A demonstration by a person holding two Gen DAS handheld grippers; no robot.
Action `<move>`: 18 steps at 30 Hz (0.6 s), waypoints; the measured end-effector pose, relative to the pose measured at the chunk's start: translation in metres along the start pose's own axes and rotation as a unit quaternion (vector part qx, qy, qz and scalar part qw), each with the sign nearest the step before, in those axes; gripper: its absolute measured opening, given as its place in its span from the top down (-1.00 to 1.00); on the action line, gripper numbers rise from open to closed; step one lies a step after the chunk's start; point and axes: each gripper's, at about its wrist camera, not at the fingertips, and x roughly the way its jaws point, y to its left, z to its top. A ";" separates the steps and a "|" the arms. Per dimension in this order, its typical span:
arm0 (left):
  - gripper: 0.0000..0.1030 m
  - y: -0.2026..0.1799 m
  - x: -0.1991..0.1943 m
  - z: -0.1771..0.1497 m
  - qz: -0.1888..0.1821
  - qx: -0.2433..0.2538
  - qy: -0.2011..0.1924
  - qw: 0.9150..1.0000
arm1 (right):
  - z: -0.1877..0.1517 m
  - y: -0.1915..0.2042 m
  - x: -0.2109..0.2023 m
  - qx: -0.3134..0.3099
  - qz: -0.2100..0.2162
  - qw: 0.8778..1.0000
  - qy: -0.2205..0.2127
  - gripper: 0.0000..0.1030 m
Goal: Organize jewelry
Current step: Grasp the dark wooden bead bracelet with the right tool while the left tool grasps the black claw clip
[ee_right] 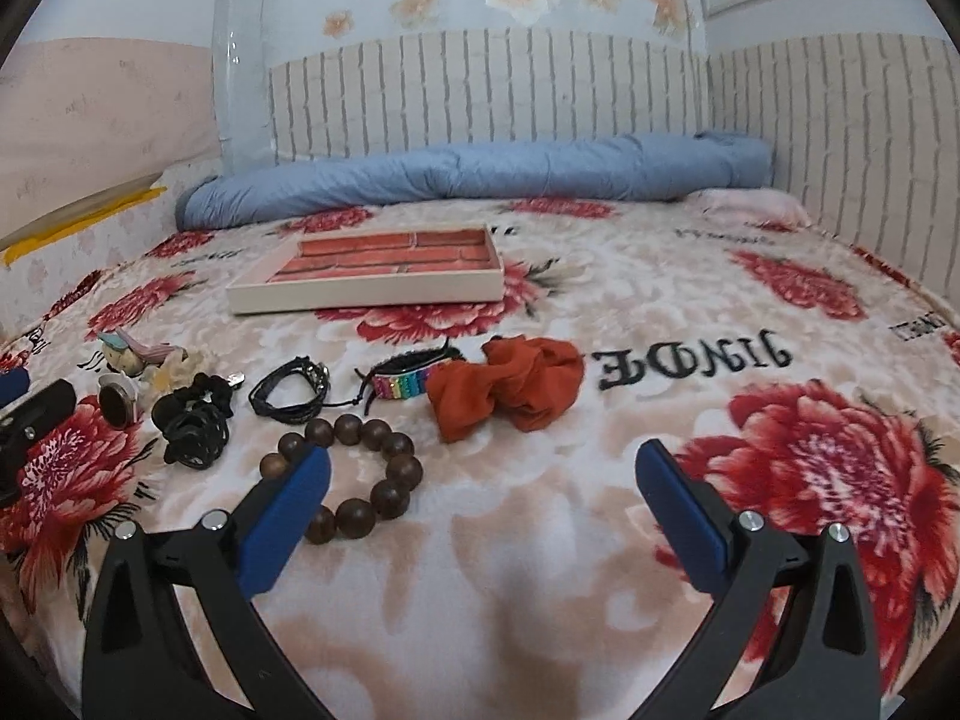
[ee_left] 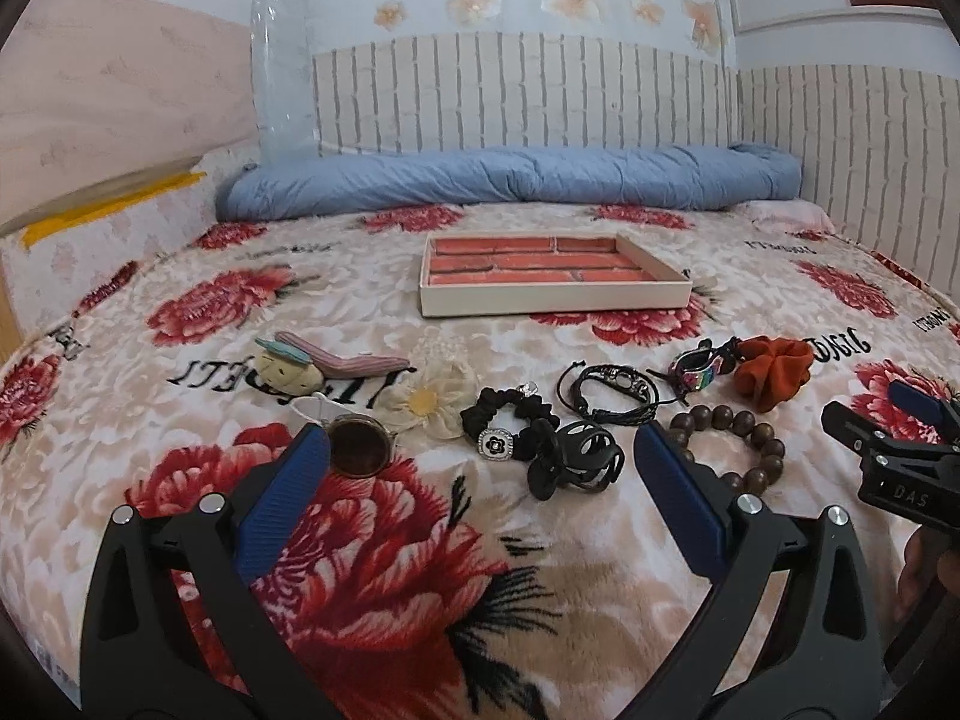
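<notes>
I'm over a bed with a plush red-rose blanket (ee_left: 420, 570), white brick-pattern wall behind. Both tongs gape wide and empty. The brown wooden bead bracelet (ee_right: 354, 474) lies flat against my right gripper (ee_right: 483, 501), touching its left finger; my left gripper (ee_left: 480, 492) is further off. The shallow brick-lined cardboard tray (ee_right: 366, 291) sits beyond.

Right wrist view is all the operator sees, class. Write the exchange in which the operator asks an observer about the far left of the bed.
Operator: What is the pale thing behind the black scrunchie?
Observer: A cream cloth flower with a yellow centre, lying flat.
Operator: Is the left gripper open?
Observer: Yes, wide open and holding nothing.
</notes>
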 end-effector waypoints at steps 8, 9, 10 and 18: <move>-0.87 -0.002 0.036 0.006 -0.024 -0.016 0.045 0.999 | 0.005 0.017 0.030 -0.021 0.007 0.999 0.044 -0.71; -0.81 -0.002 0.041 0.006 -0.028 -0.017 0.052 0.998 | 0.005 0.016 0.032 -0.022 0.008 0.998 0.050 -0.64; -0.75 -0.002 0.045 0.006 -0.031 -0.019 0.057 0.998 | 0.005 0.018 0.037 -0.022 0.009 0.998 0.060 -0.57; -0.49 -0.005 0.073 0.005 -0.046 -0.021 0.097 0.994 | 0.003 0.019 0.060 -0.015 0.015 0.995 0.102 -0.34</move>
